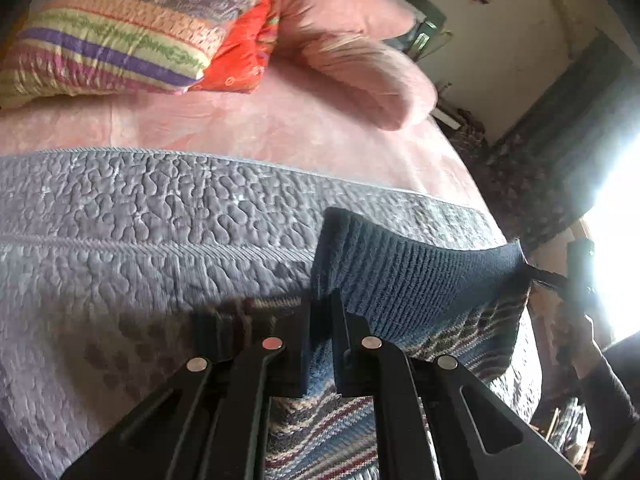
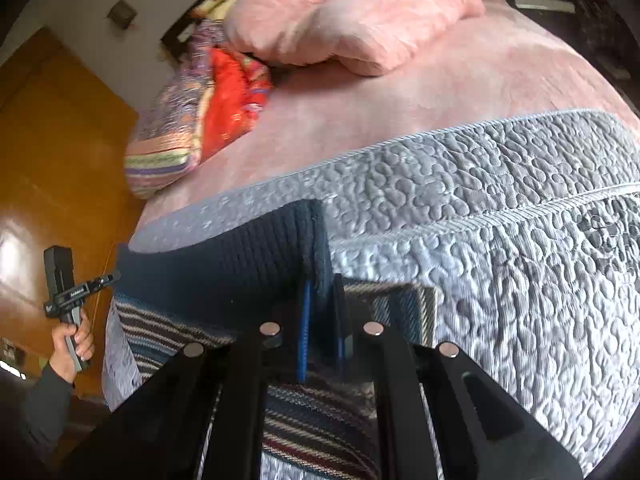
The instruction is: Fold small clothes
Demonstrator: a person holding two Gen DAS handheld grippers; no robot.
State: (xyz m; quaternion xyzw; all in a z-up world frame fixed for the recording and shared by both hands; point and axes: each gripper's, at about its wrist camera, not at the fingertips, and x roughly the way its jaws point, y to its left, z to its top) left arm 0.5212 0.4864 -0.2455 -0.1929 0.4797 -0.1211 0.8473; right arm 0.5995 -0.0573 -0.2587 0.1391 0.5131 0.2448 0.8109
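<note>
While both tools grip the ribbed navy hem of the knitted sweater (image 1: 408,280), the fold is in mid-execution and, by judgement, not yet complete. The left tool (image 1: 320,320) is closed down on the hem at one corner, with only the thickness of the knit between its fingers. The right tool (image 2: 320,308) is likewise closed on the hem at the opposite corner; blue pads are visible against the fabric. The hem is stretched between the two tools and raised above the striped body of the garment, which lies on the grey quilted coverlet (image 1: 140,220) at the near edge of the bed.

Status:
1. Done: the garment lies spread on the bed; both hem corners are secured and lifted.
2. Remaining, as judged: carry the hem over the striped body, lay it flat, release both tools, and make any further folds. Sleeve positions cannot be determined; one patterned corner protrudes beside the right tool.

Item count:
- Garments in view: one sweater. No finished folded clothes and no other unfolded ones are visible.
- Tools: two, one per hand.
- Striped pillow (image 1: 108,36): one, with one red cushion (image 1: 244,52) beside it.
- Folded pink blanket (image 2: 352,20): one, well apart from the sweater, on the pink sheet.
</note>
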